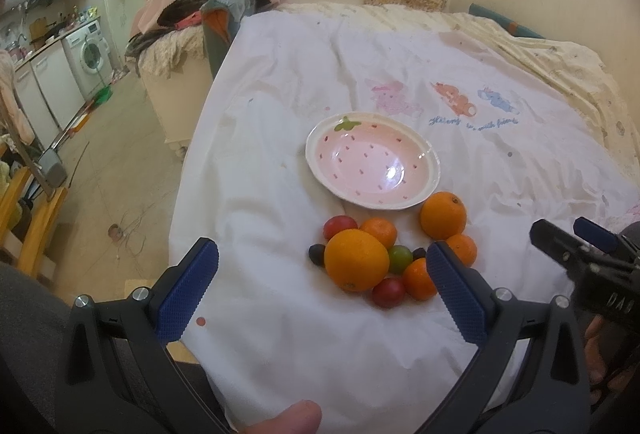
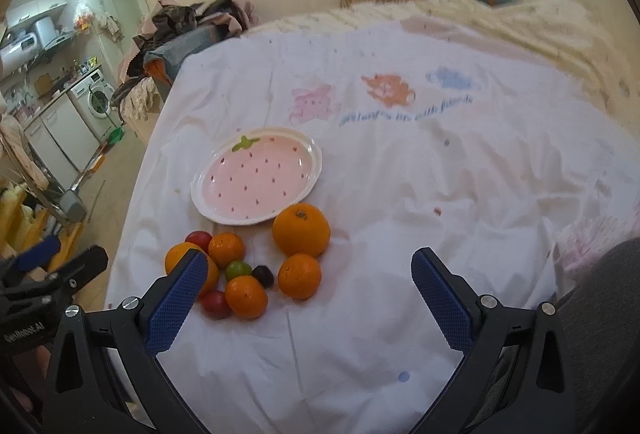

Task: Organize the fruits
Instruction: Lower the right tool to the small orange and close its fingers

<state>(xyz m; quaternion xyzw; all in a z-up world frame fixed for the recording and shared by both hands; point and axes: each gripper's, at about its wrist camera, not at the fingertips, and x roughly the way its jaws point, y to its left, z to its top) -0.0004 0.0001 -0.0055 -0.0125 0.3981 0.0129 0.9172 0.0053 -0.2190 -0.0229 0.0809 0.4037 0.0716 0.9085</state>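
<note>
On the white sheet [image 1: 360,346] spread over the bed, nothing has been sorted yet: the strawberry-pattern plate [image 1: 430,170] sits bare, and all the fruit lies in a loose cluster just in front of it. The left gripper [image 1: 322,288] hovers above the near edge of that cluster with its jaws spread wide and nothing between them; the right gripper [image 2: 310,290] hangs alongside, equally wide and equally empty. I judge this to be the very start, the approach before a first pick.

The big orange [image 1: 356,260] nearest the left claw looks the natural first target, and the spread looks about enough to take it. It touches a red tomato [image 1: 388,292], a green tomato [image 1: 400,259] and a mandarin [image 1: 418,279], so the descent would need care not to scatter them on the soft, wrinkled cloth. A second big orange [image 2: 302,230] rests just beside the plate rim.

Two small dark fruits [image 1: 317,254] are too small to identify; one is half hidden behind the green tomato. From the right camera a blue finger pad [image 2: 176,298] covers part of the near orange. The far bedding is blurred
</note>
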